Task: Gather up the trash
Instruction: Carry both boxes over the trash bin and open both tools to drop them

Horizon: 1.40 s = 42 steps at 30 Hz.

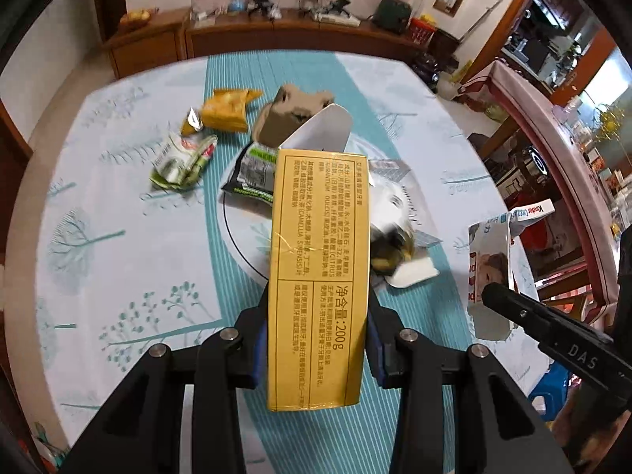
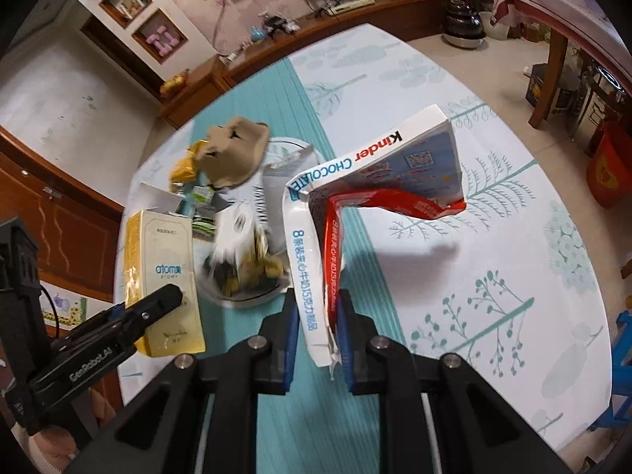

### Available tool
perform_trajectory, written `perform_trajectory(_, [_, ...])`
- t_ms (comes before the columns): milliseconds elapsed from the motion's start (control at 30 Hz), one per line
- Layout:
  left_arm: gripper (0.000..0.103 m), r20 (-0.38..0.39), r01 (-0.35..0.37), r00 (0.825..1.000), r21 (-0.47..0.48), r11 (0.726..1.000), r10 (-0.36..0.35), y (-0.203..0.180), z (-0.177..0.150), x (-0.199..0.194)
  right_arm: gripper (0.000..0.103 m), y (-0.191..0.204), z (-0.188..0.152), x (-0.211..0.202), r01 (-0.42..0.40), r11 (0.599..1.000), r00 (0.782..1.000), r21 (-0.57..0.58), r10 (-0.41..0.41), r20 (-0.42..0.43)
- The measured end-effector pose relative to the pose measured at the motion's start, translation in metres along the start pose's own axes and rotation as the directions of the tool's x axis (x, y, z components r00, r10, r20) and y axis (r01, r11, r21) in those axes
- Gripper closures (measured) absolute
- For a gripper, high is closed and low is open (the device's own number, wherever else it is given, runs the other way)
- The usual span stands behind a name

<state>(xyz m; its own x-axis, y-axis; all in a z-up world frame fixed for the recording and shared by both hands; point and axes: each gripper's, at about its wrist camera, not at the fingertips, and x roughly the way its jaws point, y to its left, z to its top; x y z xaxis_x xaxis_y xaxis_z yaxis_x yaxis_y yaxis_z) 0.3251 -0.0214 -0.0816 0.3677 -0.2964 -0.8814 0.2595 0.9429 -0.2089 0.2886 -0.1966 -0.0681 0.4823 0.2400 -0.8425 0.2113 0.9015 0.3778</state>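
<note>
- Left tool (image 1: 318,339) pinches the yellow toothpaste box (image 1: 318,272) by its long sides, its end flap open, lifted over the worktop (image 1: 118,276)
- Right tool (image 2: 318,328) pinches the torn Kinder chocolate box (image 2: 379,170) by a flattened side, raised off the worktop
- Crumpled wrappers (image 1: 183,160) and a brown egg carton piece (image 1: 292,112) lie beyond, near a round glass plate (image 1: 237,237)

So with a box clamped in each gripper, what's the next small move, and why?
Probably carry both boxes away to wherever trash goes; no bin shows here. The left gripper grips the yellow box, the right gripper the torn Kinder box, both clear of the table, where wrappers remain.
</note>
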Motion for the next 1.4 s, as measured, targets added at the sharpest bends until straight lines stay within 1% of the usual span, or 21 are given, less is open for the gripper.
perform_trajectory(100, [0.066, 0.024, 0.004, 1.0, 0.024, 1.0, -0.005, -0.006, -0.011, -0.025, 0.086, 0.006, -0.01, -0.022, -0.03, 0.999, 0.999, -0.025, 0.03, 0.014])
perform_trajectory(267, [0.066, 0.042, -0.017, 0.999, 0.075, 0.997, 0.014, -0.021, -0.038, -0.066, 0.086, 0.009, -0.036, -0.059, -0.09, 0.993, 0.995, -0.074, 0.092, 0.028])
perform_trajectory(367, [0.066, 0.064, -0.035, 0.997, 0.082, 0.996, 0.03, -0.036, -0.062, -0.092, 0.086, 0.005, -0.055, -0.08, -0.125, 0.986, 0.992, -0.113, 0.127, 0.013])
perform_trajectory(467, [0.066, 0.09, -0.053, 0.995, 0.076, 0.996, 0.046, -0.051, -0.087, -0.115, 0.086, -0.002, -0.075, -0.103, -0.15, 0.973, 0.988, -0.177, 0.151, -0.005])
perform_trajectory(633, [0.066, 0.119, -0.095, 0.989, 0.038, 0.995, 0.09, -0.078, -0.13, -0.146, 0.086, -0.02, -0.109, -0.138, -0.176, 0.945, 0.984, -0.276, 0.175, -0.027])
perform_trajectory(833, [0.066, 0.135, -0.132, 0.981, -0.064, 0.989, 0.14, -0.104, -0.187, -0.179, 0.086, -0.042, -0.146, -0.178, -0.217, 0.903, 0.976, -0.372, 0.212, -0.055])
perform_trajectory(900, [0.066, 0.136, -0.146, 0.978, -0.08, 0.986, 0.156, -0.111, -0.202, -0.186, 0.086, -0.049, -0.16, -0.189, -0.223, 0.887, 0.974, -0.405, 0.216, -0.062])
perform_trajectory(967, [0.066, 0.115, -0.163, 0.978, -0.087, 0.983, 0.172, -0.118, -0.217, -0.191, 0.086, -0.055, -0.172, -0.195, -0.231, 0.88, 0.973, -0.416, 0.22, -0.074])
perform_trajectory(1133, [0.065, 0.102, -0.194, 0.974, -0.088, 0.977, 0.203, -0.127, -0.237, -0.201, 0.086, -0.069, -0.195, -0.202, -0.263, 0.871, 0.965, -0.414, 0.242, -0.102])
perform_trajectory(1267, [0.065, 0.07, -0.216, 0.973, -0.039, 0.976, 0.219, -0.137, -0.251, -0.197, 0.086, -0.077, -0.217, -0.199, -0.277, 0.874, 0.961, -0.399, 0.245, -0.13])
perform_trajectory(1400, [0.065, 0.049, -0.24, 0.97, 0.041, 0.97, 0.238, -0.149, -0.267, -0.188, 0.086, -0.084, -0.235, -0.186, -0.279, 0.887, 0.958, -0.367, 0.234, -0.164])
